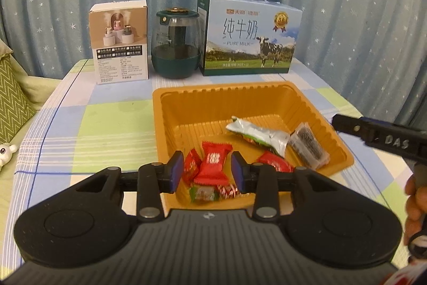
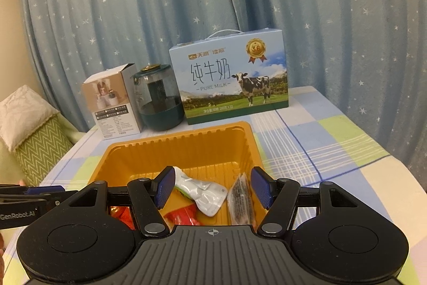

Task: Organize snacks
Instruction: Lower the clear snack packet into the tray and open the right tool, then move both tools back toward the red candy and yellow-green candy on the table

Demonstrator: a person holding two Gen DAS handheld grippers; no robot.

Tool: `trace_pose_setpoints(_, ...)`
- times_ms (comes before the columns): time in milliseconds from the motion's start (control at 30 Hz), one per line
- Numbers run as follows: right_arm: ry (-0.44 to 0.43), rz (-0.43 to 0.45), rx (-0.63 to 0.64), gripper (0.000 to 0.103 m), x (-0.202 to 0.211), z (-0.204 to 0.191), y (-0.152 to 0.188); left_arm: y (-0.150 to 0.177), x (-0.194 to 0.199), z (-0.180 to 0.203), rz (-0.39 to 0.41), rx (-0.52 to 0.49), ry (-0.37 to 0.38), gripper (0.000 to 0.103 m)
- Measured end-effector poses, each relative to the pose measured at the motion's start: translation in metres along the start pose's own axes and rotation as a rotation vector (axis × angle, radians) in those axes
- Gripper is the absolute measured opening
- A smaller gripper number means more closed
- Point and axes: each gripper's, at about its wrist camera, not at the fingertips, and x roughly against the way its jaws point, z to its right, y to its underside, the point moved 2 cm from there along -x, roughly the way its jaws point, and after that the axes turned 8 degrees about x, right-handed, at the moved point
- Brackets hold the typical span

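Note:
An orange plastic tray (image 1: 186, 98) (image 2: 173, 138) sits mid-table on the checked cloth and holds several snacks. Among them are a red candy (image 1: 213, 164), a silver-green packet (image 1: 256, 135) (image 2: 205, 194) and a clear packet of dark seeds (image 1: 309, 148) (image 2: 240, 202). My left gripper (image 1: 207, 172) hovers over the tray's near edge. Its blue pads stand apart on either side of the red candy and press on nothing. Over the tray's near right part my right gripper (image 2: 213, 187) is open, with the silver and dark packets lying below it.
Along the table's back stand a white humidifier box (image 1: 120, 42), a green glass jar (image 1: 176, 44) and a blue milk carton box (image 1: 250, 39). A starred curtain hangs behind. A green cushion (image 1: 13, 98) and a small white toy (image 1: 6, 151) lie left. A hand (image 1: 416, 205) shows at the right edge.

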Motion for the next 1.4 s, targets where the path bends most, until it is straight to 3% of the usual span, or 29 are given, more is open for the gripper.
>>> trace_pose_setpoints(167, -0.001, -0.012, 0.011, 0.063, 0.025, 0.004, 0.012, 0.016, 0.02, 0.0, -0.011, 0.012, 0.01, 0.038)
trace_pose_setpoints(300, -0.007, -0.029, 0.012, 0.063, 0.045, 0.004, 0.023, 0.03, 0.039, 0.007, -0.012, 0.01, 0.021, 0.049)
trace_pose_setpoints(467, -0.021, -0.036, 0.03, 0.063, 0.075, -0.001, 0.04, 0.052, 0.063, 0.015, -0.02, 0.014, 0.031, 0.055)
trace_pose_setpoints(767, -0.065, -0.125, 0.063, 0.063, 0.11, -0.011, 0.096, 0.095, 0.091, 0.024, -0.049, 0.028, 0.025, 0.08)
trace_pose_setpoints(933, -0.083, -0.183, 0.069, 0.063, 0.119, -0.014, 0.124, 0.118, 0.095, 0.022, -0.096, 0.049, 0.013, 0.084)
trace_pose_setpoints(1100, -0.136, -0.202, 0.115, 0.063, 0.115, -0.027, 0.129, 0.13, 0.093, 0.02, -0.117, 0.084, -0.007, 0.087)
trace_pose_setpoints(1233, -0.192, -0.229, 0.143, 0.063, 0.106, -0.038, 0.136, 0.133, 0.091, 0.015, -0.106, 0.095, -0.023, 0.087)
trace_pose_setpoints(1400, -0.202, -0.238, 0.237, 0.063, 0.089, -0.049, 0.138, 0.135, 0.091, 0.009, -0.081, 0.118, -0.05, 0.089)
